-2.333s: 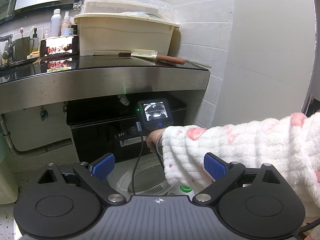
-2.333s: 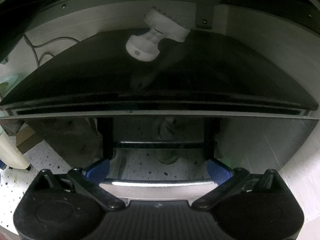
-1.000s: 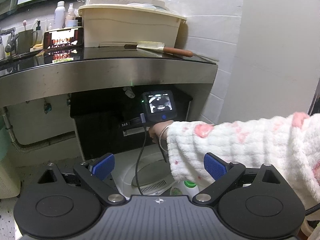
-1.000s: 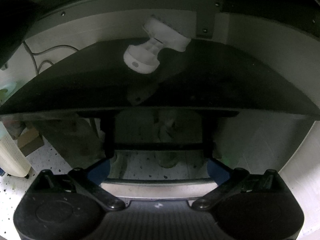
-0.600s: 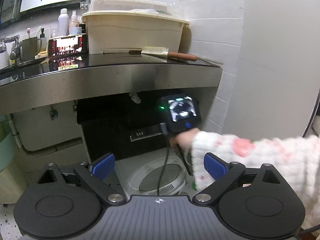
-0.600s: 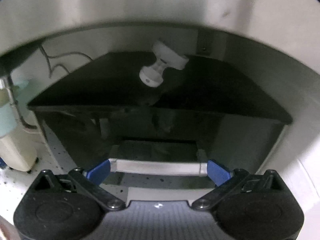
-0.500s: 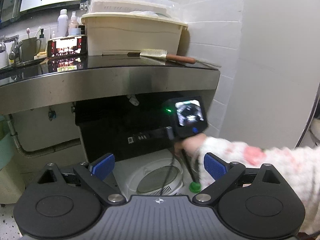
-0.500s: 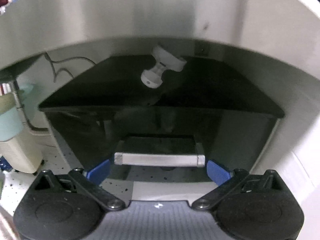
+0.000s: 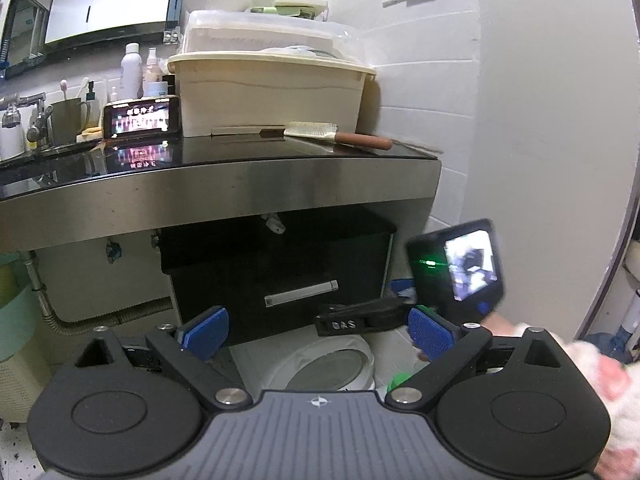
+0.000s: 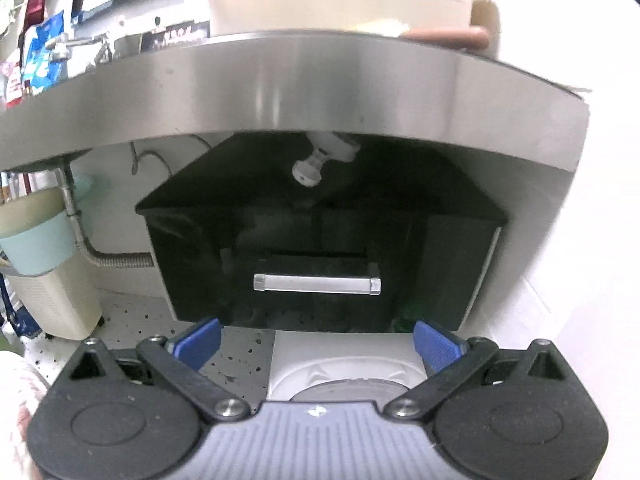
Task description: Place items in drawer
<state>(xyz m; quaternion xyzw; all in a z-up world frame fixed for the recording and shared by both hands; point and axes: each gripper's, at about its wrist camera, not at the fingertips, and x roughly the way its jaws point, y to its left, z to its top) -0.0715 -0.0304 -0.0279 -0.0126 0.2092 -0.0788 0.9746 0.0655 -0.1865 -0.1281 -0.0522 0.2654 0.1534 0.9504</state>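
Note:
A black drawer unit [image 9: 276, 276] [image 10: 320, 248] sits shut under the steel counter, with a silver bar handle [image 9: 301, 293] [image 10: 317, 283]. A white knob-shaped fitting [image 10: 308, 170] hangs above its top. My left gripper [image 9: 318, 332] is open and empty, well back from the drawer. My right gripper [image 10: 318, 344] is open and empty, backed away from the handle; its body and screen [image 9: 460, 268] show at the right of the left wrist view. A brush with a brown handle [image 9: 336, 136] lies on the counter.
A white round appliance [image 9: 332, 364] [image 10: 344, 372] stands on the floor below the drawer. A cream bin [image 9: 268, 92], a phone [image 9: 140, 122] and bottles are on the counter [image 9: 224, 188]. A flexible pipe [image 10: 116, 258] and pale basket [image 10: 52, 300] stand at left. White wall at right.
My right gripper has pulled back from the drawer handle and moved right; the drawer now looks shut. The left gripper's view has shifted slightly back.

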